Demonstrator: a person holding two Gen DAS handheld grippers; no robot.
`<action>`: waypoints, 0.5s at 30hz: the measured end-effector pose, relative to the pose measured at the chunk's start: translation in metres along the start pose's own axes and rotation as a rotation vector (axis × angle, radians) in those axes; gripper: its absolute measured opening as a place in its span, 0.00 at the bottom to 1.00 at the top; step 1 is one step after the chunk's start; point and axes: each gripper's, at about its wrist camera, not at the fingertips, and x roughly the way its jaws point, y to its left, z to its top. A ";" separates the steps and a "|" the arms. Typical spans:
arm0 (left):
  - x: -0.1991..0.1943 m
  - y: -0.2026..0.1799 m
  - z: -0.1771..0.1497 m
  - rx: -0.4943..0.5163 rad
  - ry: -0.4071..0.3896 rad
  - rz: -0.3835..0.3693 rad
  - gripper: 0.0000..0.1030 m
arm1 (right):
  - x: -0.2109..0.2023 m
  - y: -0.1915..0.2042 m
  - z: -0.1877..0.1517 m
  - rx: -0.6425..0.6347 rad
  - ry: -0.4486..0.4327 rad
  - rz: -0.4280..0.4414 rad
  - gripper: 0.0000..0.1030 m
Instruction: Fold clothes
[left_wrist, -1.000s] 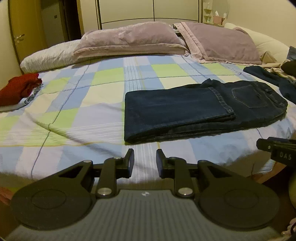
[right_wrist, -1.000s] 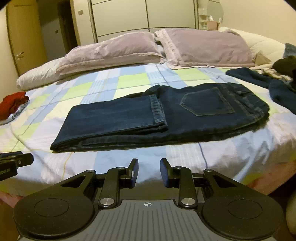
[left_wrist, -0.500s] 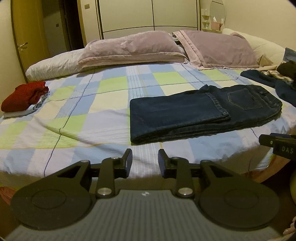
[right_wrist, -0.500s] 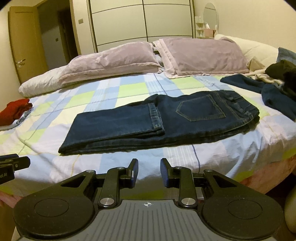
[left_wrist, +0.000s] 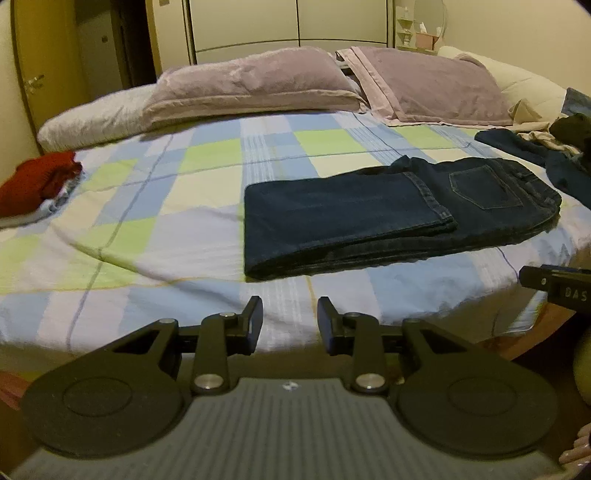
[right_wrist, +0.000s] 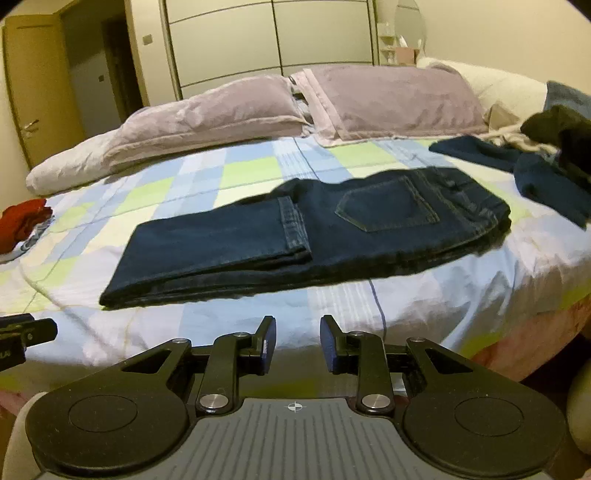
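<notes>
Dark blue jeans (left_wrist: 388, 218) lie flat on the checked bedspread (left_wrist: 207, 162), right of centre in the left wrist view and across the middle of the right wrist view (right_wrist: 295, 236). Folded once lengthwise, one leg on the other, then the leg ends brought back over the thighs; hems (right_wrist: 293, 227) sit mid-garment, just left of the back pocket (right_wrist: 386, 206). Fold edge faces frame left, waistband (right_wrist: 476, 203) frame right. Layers stack evenly, lower edge slightly stepped. Red garment (left_wrist: 35, 181) lies bunched on a pale folded item at the left frame edge. More dark clothes (right_wrist: 546, 173) lie unfolded in a heap at upper right, apart from the jeans.
</notes>
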 end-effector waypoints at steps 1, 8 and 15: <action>0.004 0.003 -0.001 -0.011 -0.003 -0.016 0.28 | 0.005 -0.003 -0.001 0.012 0.004 -0.002 0.29; 0.041 0.023 -0.002 -0.061 0.002 -0.050 0.22 | 0.041 -0.025 -0.005 0.097 0.026 0.011 0.29; 0.094 0.025 0.020 -0.043 0.013 -0.050 0.21 | 0.082 -0.020 0.027 0.065 -0.053 0.064 0.29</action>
